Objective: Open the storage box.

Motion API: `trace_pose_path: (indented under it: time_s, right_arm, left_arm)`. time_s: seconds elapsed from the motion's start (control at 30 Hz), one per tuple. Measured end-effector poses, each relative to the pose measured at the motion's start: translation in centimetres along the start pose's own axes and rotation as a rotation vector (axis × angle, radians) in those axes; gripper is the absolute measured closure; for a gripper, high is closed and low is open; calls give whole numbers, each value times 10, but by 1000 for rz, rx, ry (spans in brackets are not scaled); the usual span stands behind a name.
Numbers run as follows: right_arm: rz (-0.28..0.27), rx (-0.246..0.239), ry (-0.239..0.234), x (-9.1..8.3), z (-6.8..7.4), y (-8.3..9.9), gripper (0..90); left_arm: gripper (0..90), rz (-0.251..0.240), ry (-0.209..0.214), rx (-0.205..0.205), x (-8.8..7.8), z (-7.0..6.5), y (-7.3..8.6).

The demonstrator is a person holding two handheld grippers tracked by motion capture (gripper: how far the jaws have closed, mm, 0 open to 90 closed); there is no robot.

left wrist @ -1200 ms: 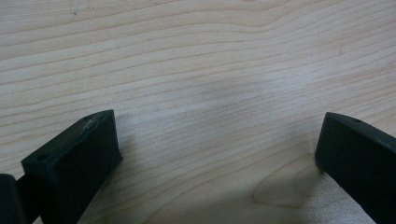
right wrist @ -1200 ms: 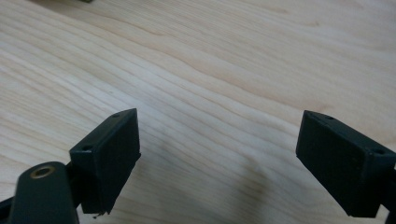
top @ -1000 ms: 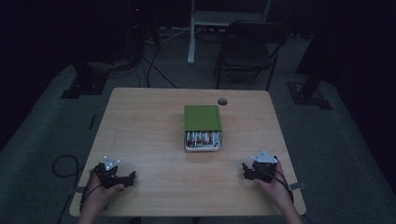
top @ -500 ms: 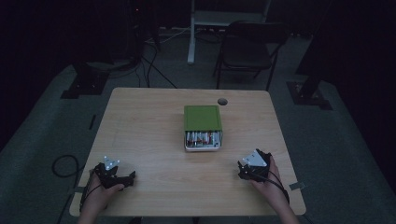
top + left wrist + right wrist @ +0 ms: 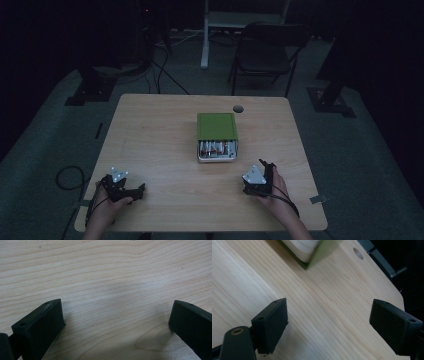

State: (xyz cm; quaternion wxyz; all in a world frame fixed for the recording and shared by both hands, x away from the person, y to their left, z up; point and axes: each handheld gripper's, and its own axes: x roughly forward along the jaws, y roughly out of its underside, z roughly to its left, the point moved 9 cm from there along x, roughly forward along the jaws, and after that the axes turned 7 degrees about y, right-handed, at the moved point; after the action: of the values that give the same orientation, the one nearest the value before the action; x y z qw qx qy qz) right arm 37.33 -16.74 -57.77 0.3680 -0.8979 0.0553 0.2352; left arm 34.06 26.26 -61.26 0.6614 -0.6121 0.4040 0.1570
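The right gripper (image 5: 264,172) is hovering wide open and empty near the table's (image 5: 160,130) front right corner, pointing toward the green battery box (image 5: 216,136) (mid-table). The left gripper (image 5: 131,190) is resting near the front left corner, jaws spread, holding nothing.

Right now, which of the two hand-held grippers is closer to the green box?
The right hand-held gripper, just below and right of the green box. The left hand-held gripper rests farther off, near the table's left corner.

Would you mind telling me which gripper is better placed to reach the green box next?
Right, probably. The right gripper sits nearer the green box, jaws open, and the box edge shows ahead in its own view. The left gripper, also open, rests at the table's near left corner, farther off.
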Motion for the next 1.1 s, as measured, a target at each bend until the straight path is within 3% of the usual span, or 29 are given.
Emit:
trace_pose_path:
  time_s: [0.1, 0.2, 0.27, 0.43, 0.6, 0.9, 1.1]
  right_arm:
    - [-23, -41, 14, 0, 6, -8, 185]
    - [-27, -50, 14, -1, 7, -9, 186]
    - [-47, -112, 29, 0, 13, -18, 216]
    - [-83, -195, 56, 0, 19, -28, 310]
    - [-97, -313, 90, -2, 24, -36, 377]
    - [-142, -418, 111, -1, 38, -50, 376]
    - [-164, -523, 137, 1, 48, -56, 387]
  left_arm:
    - [4, 1, 0, 0, 0, 0, 0]
    - [4, 1, 0, 1, 0, 0, 0]
    - [3, 0, 0, 0, 0, 0, 0]
    - [3, 0, 0, 0, 0, 0, 0]
    - [4, 0, 0, 0, 0, 0, 0]
    - [4, 0, 0, 0, 0, 0, 0]
    - [4, 0, 0, 0, 0, 0, 0]
